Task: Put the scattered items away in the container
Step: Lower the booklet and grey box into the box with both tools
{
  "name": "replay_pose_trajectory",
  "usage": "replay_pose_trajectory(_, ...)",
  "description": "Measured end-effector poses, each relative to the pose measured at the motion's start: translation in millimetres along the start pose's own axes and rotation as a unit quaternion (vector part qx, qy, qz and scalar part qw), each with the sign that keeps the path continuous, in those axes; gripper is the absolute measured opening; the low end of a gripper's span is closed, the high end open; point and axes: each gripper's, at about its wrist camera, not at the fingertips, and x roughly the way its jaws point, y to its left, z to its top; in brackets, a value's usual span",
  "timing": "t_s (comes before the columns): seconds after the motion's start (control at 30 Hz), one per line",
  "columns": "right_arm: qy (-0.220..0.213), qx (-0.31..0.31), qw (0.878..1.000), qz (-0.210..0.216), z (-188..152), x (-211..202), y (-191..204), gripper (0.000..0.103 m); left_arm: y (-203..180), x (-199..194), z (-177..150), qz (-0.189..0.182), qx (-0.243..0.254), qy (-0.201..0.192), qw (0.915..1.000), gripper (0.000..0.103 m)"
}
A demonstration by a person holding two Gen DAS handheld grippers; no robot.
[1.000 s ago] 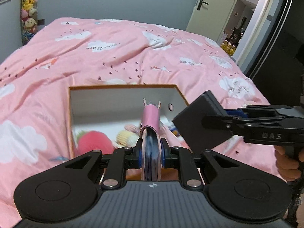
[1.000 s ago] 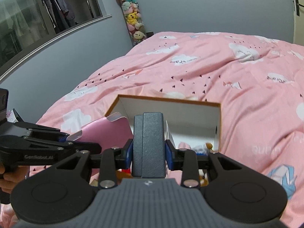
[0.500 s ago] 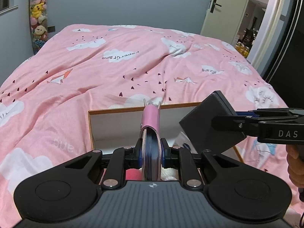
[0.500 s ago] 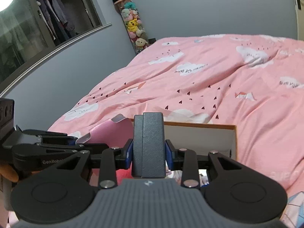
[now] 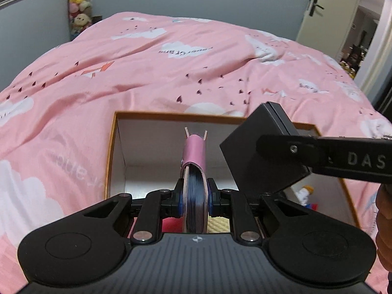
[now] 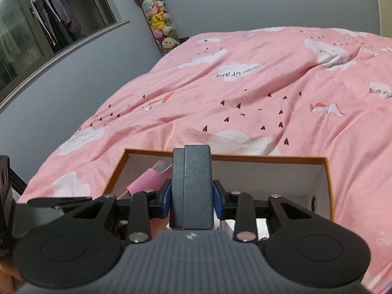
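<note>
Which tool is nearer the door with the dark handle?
Right tool, holding the dark case, is on the door's side. Left tool, gripping the pink wallet, is farther from it.

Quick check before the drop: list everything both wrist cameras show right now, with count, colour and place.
Box: one, orange rim, white inside, on the bed.
Pink notebook: one, pink cover, clamped edge-on, over the box.
Dark case: one, dark grey, clamped, over the box.
Toys in box: a few, mixed colours, on the box floor; exact count unclear.
Bedspread: one, pink with white clouds.
Plush toys: a column, mixed colours, against the far wall.
Door: one, cream, far right.
Left gripper: black, shut on the notebook.
Right gripper: black, shut on the case.
Hand: right edge.
</note>
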Motion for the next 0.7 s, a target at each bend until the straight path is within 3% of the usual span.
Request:
replay_pose_trajectory(0.43,0.018,-0.022,0.999,-0.026,-2,42,5,0.037,-3,30,-7,0.031,0.005,0.022,0.9992,0.019)
replay_pose_trajectory(0.7,0.027,-0.029,0.999,-0.031,-3,52,7,0.037,0,34,-8,0.026,0.0,0.028,0.9993,0.02)
